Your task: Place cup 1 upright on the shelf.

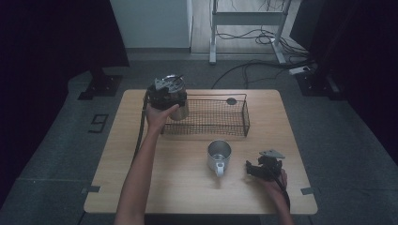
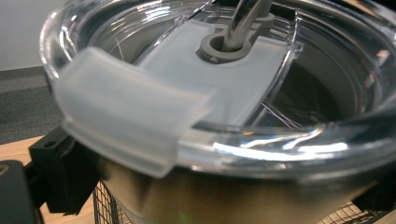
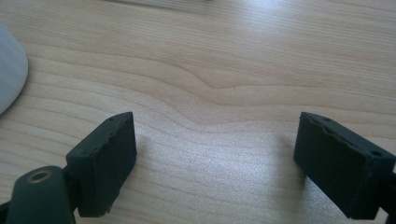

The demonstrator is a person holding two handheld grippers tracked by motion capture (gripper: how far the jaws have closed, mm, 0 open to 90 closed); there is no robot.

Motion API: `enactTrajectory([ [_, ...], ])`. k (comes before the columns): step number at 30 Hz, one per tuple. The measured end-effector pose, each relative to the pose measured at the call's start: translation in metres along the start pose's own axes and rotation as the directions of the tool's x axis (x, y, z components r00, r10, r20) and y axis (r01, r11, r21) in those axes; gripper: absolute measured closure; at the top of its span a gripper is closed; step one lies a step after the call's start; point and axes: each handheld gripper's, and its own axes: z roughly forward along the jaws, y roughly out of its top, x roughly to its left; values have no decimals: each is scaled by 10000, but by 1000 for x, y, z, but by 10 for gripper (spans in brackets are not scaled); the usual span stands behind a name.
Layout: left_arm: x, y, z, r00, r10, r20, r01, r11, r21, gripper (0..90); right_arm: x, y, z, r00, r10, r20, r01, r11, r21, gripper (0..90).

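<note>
A steel tumbler (image 1: 182, 110) with a clear plastic lid (image 2: 243, 88) hangs over the left end of a black wire basket (image 1: 220, 126). My left gripper (image 1: 166, 93) is shut on the tumbler; in the left gripper view its black jaws press the tumbler body (image 2: 219, 196) just under the lid rim from both sides. A metal mug (image 1: 219, 153) stands upright on the table, handle toward the near edge. To its right my right gripper (image 1: 251, 168) rests low over the wood. Its jaws stand wide apart (image 3: 215, 158) with only bare tabletop between them.
The wooden table (image 1: 178, 187) carries the basket at the back centre, with a small dark round thing (image 1: 231, 101) at its far rim. A pale rounded edge (image 3: 9, 70) shows at the left of the right gripper view. Cables and a metal frame lie on the floor beyond.
</note>
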Motion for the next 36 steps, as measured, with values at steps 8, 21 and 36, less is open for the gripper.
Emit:
enactTrajectory([
  [8, -1, -5, 8, 9998, 2, -187, 0, 9999, 131, 40, 0, 0, 0, 10000, 1, 0, -1, 10000, 4, 128],
  [21, -2, -17, 23, 9996, -51, -271, 65, 9987, 502, 40, 0, 0, 0, 10000, 6, 4, -6, 10000, 3, 128],
  [36, -3, -31, 37, 9992, -166, -358, 198, 9958, 895, 40, 0, 0, 0, 10000, -6, 10, 6, 10000, 4, 128],
])
